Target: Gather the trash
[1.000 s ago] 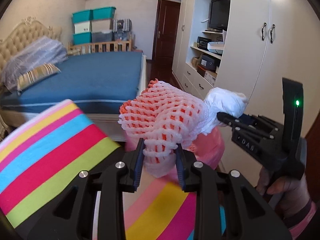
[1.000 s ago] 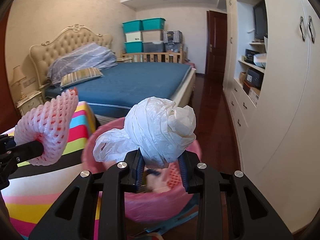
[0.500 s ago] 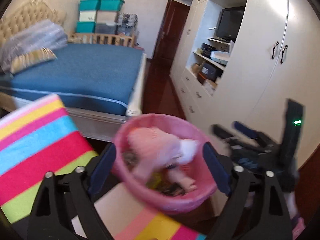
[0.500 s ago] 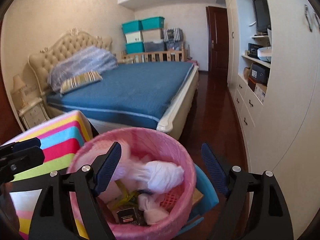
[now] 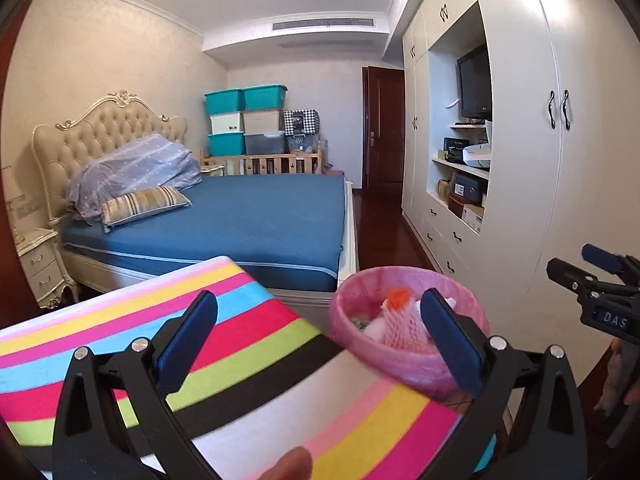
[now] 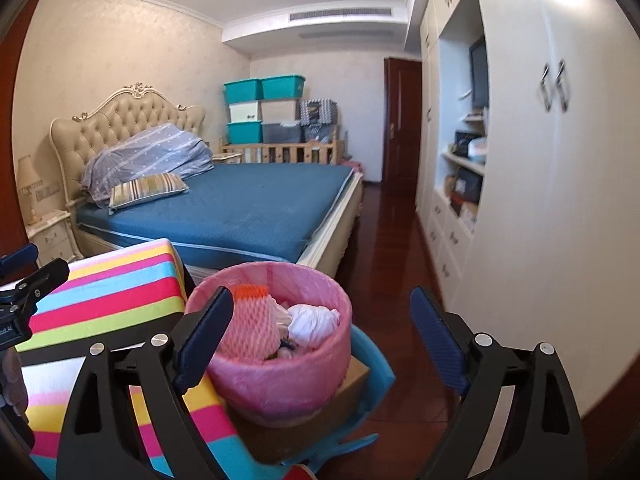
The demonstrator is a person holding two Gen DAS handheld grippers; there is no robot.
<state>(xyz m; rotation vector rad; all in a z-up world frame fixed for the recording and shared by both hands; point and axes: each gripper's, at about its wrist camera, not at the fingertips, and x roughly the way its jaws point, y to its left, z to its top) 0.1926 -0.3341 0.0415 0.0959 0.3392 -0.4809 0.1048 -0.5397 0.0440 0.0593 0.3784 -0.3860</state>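
A pink-lined trash bin [image 6: 280, 376] stands beside the striped table; it also shows in the left wrist view [image 5: 400, 364]. Inside it lie a pink foam fruit net [image 6: 250, 328] with an orange end and a crumpled white plastic bag [image 6: 312, 320]. The net shows in the left wrist view [image 5: 404, 320] too. My left gripper [image 5: 320, 340] is open and empty above the table's edge. My right gripper [image 6: 324, 336] is open and empty over the bin. The right gripper's fingers [image 5: 592, 276] show at the left wrist view's right edge.
A table with a bright striped cloth [image 5: 160, 344] is at lower left. The bin sits on a cardboard box [image 6: 320, 420] over a blue stool [image 6: 376, 364]. A blue bed [image 5: 248, 220] lies behind, white wardrobes [image 5: 540, 180] on the right, dark wood floor [image 6: 392, 248] between.
Both grippers opened and dropped their loads: the foam net and the white bag now lie in the bin. Both grippers have pulled back and tilted up.
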